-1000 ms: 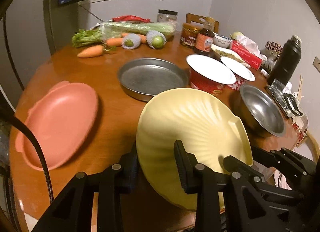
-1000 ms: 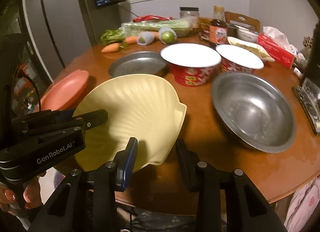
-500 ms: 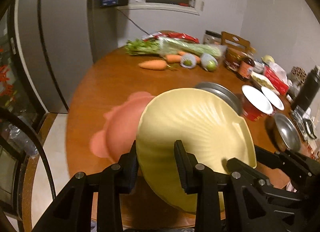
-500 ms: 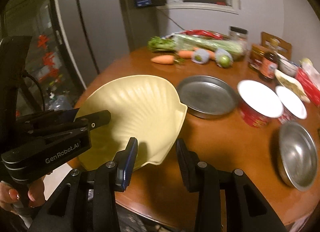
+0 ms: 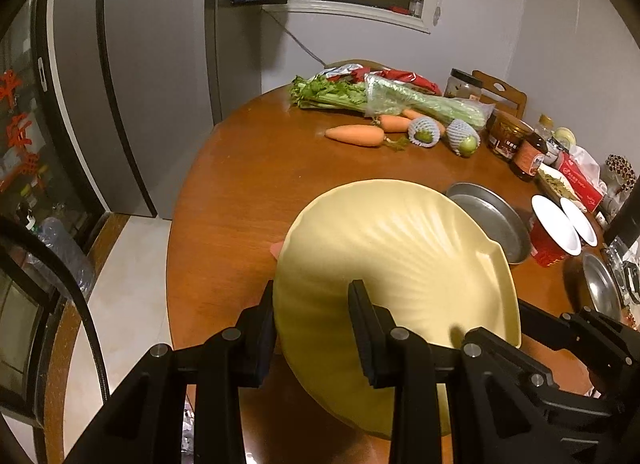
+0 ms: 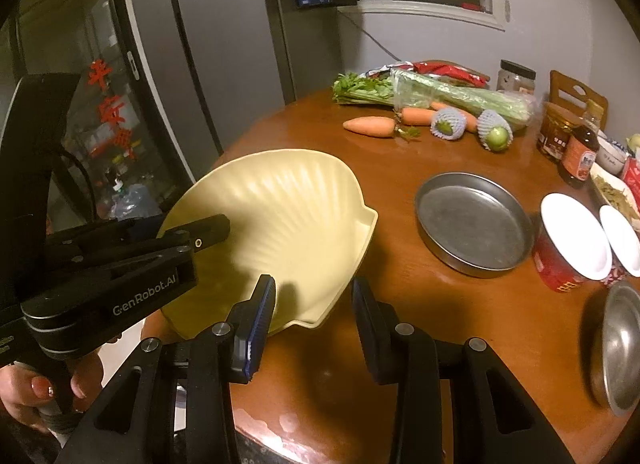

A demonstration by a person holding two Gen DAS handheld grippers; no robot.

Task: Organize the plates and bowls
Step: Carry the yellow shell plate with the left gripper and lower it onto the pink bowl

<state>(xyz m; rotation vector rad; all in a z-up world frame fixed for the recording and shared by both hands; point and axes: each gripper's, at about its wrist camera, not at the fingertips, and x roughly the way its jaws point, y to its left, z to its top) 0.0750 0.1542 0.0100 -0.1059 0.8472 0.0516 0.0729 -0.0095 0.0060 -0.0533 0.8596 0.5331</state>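
left wrist view: left gripper (image 5: 312,304) and right gripper (image 6: 314,300) both pinch the yellow shell plate (image 5: 384,256); metal pan (image 5: 490,220) at 2 o'clock.

The shell-shaped plate (image 6: 280,224) hung tilted above the near left part of the surface (image 6: 460,304), with the left tongs (image 6: 208,234) clamped on its left rim and the right tongs (image 6: 314,304) closed on its near edge. To its right lay the flat metal pan (image 6: 474,224), then two paper-lidded tubs (image 6: 576,244) side by side, and the metal bowl (image 6: 618,344) nearer the front right edge. Behind them, along the far edge, the carrots (image 6: 370,125) and netted fruits (image 6: 448,124) lay before the celery (image 6: 440,94), with jars and a bottle (image 6: 580,154) to their right.
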